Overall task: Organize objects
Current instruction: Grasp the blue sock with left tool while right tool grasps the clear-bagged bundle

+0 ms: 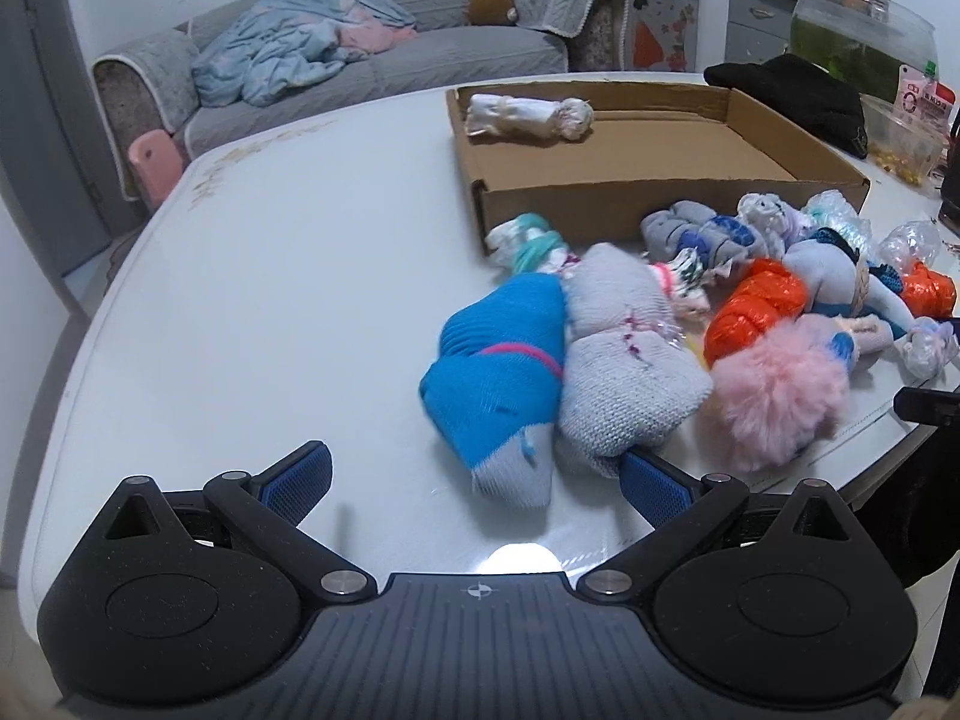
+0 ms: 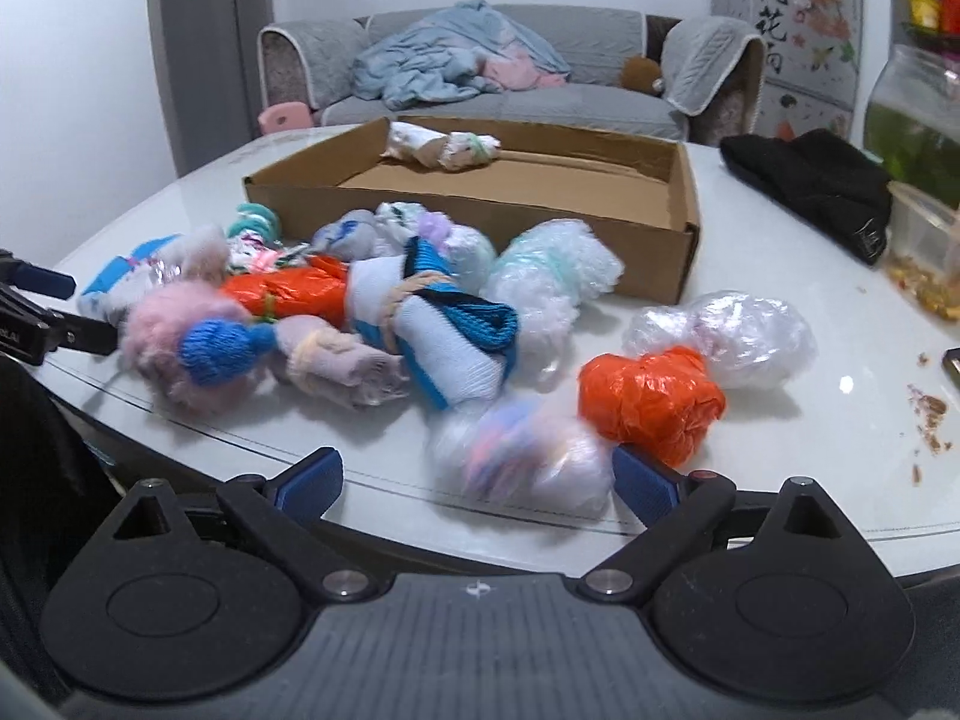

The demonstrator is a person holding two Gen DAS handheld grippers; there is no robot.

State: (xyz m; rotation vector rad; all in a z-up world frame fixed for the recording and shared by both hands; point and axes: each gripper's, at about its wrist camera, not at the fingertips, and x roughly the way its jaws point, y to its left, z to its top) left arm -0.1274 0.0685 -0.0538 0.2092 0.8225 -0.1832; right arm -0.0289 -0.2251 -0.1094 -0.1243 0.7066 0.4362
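A pile of rolled socks and plastic-wrapped bundles lies on the white table (image 1: 252,300) in front of a shallow cardboard box (image 1: 660,180). One whitish roll (image 1: 528,115) lies in the box's far corner; it also shows in the right wrist view (image 2: 444,147). My left gripper (image 1: 477,477) is open, its fingers on either side of the near end of a blue sock roll (image 1: 498,384), next to a grey roll (image 1: 624,366). My right gripper (image 2: 477,480) is open, just before a clear-wrapped pastel bundle (image 2: 522,456), beside an orange bundle (image 2: 651,402).
A black cloth (image 2: 810,186), a glass fish tank (image 2: 918,114) and a plastic container (image 2: 924,258) stand at the table's right. Crumbs (image 2: 927,414) lie at the right edge. A grey sofa (image 2: 510,78) with blankets stands behind the table.
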